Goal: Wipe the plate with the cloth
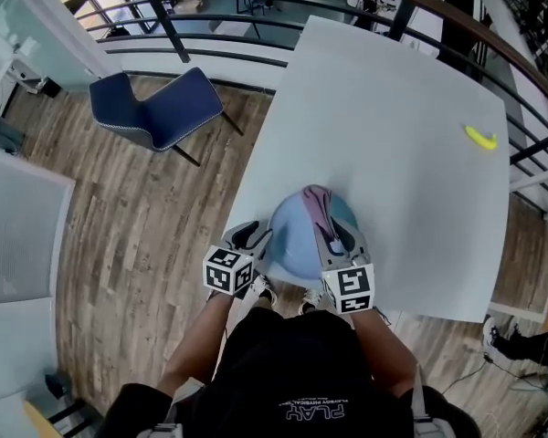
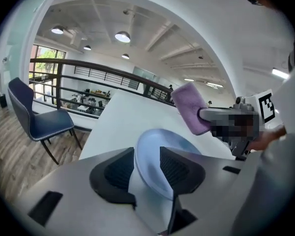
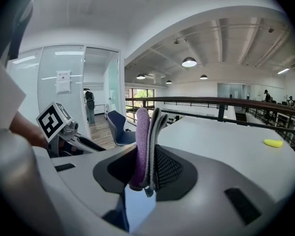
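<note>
A pale blue plate [image 1: 297, 245] is at the near edge of the white table [image 1: 384, 126], close to the person's body. My left gripper [image 1: 256, 237] is at its left rim. In the left gripper view the plate's rim [image 2: 160, 149] stands between the jaws of this gripper [image 2: 146, 168], and the pads stand off it, so it is open. My right gripper [image 1: 333, 235] is over the plate's right side, shut on a folded purple and grey cloth [image 1: 318, 210]. The cloth [image 3: 143, 136] sticks up from between the pads, and it also shows as a purple cloth [image 2: 191, 107] above the plate.
A small yellow object [image 1: 480, 137] lies near the table's far right edge. A blue chair [image 1: 155, 108] stands on the wooden floor to the left. A dark railing [image 1: 256, 7] runs behind the table. The person's legs are right below the plate.
</note>
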`<state>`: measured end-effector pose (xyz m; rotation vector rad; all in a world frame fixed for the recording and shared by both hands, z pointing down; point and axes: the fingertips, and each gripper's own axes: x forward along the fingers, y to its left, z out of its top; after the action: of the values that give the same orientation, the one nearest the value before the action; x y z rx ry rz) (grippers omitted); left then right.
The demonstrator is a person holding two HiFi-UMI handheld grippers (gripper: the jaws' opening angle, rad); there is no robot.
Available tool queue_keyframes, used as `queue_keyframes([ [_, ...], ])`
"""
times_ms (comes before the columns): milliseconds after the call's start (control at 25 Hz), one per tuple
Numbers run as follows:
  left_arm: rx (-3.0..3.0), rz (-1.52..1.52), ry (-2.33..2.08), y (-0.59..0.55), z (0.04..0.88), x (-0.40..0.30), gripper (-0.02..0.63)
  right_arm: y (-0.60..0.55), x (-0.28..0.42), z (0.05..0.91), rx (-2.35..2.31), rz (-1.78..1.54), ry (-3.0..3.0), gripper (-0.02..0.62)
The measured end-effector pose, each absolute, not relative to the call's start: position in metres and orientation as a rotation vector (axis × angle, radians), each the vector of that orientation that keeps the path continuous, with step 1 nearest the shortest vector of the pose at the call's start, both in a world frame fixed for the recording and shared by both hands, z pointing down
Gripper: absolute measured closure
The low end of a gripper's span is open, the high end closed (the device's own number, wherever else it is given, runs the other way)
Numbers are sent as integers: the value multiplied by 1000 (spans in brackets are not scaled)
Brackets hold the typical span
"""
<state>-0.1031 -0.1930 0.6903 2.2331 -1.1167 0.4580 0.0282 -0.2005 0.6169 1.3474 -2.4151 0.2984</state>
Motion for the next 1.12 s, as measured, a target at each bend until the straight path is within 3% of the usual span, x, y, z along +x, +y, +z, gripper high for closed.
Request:
queue_keyframes([
  [760,1982,554,-973,-186,751,-92,443,-195,34,629,1284,308,-2410,492],
  [1120,1929,610,-927,-186,766,-81,482,-197,34,634,1299,338,-2406,492],
])
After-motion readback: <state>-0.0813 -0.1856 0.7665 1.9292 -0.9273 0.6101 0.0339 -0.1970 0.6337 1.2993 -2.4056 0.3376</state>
